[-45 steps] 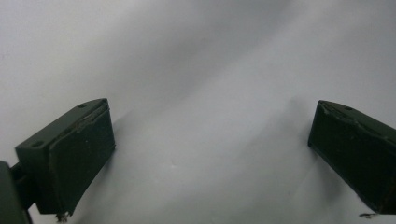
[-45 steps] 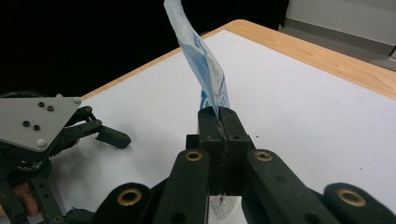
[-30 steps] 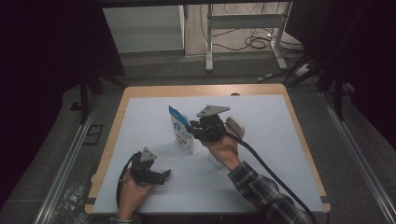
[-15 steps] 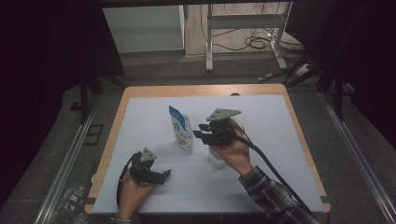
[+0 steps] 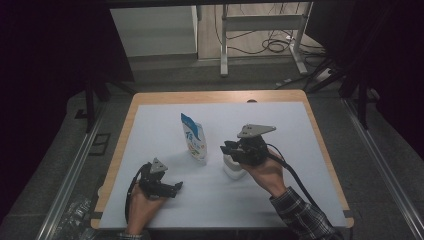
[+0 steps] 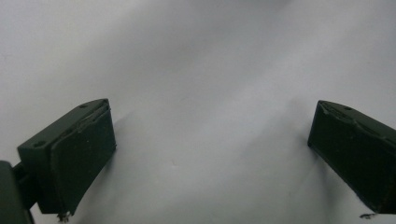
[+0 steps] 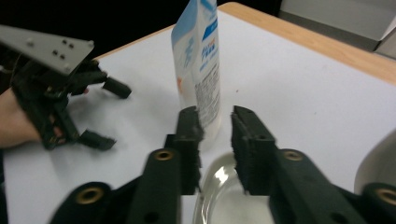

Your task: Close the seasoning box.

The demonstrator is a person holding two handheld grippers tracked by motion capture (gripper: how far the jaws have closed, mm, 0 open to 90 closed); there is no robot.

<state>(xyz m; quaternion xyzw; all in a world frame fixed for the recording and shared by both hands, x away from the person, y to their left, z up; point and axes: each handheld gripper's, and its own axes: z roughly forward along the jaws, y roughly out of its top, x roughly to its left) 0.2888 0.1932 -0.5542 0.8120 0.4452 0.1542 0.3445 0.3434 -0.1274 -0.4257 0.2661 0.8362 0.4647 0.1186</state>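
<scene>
A blue-and-white pouch [image 5: 194, 140] [image 7: 198, 70] stands upright on the white mat [image 5: 300, 150]. My right gripper [image 5: 229, 148] [image 7: 217, 140] hovers just right of the pouch, pointing at it. Its jaws have just been closing; a narrow gap is left and nothing is between them. Under its tips sits a small white container [image 5: 231, 167] with a clear round rim [image 7: 217, 191]. My left gripper [image 5: 172, 189] [image 6: 210, 154] rests low over the mat near the front left. It is wide open and holds nothing. It also shows in the right gripper view [image 7: 56, 88].
The mat covers a wooden table [image 5: 127, 130] whose edge shows at left and back. A pale curved object [image 7: 380, 163] sits at the right edge of the right gripper view. Dark floor, cables and a metal frame [image 5: 225, 45] lie beyond the table.
My right gripper has moved from beside the pouch to the right and toward the near side, over the white container. The pouch stays upright. My left gripper has not moved.
</scene>
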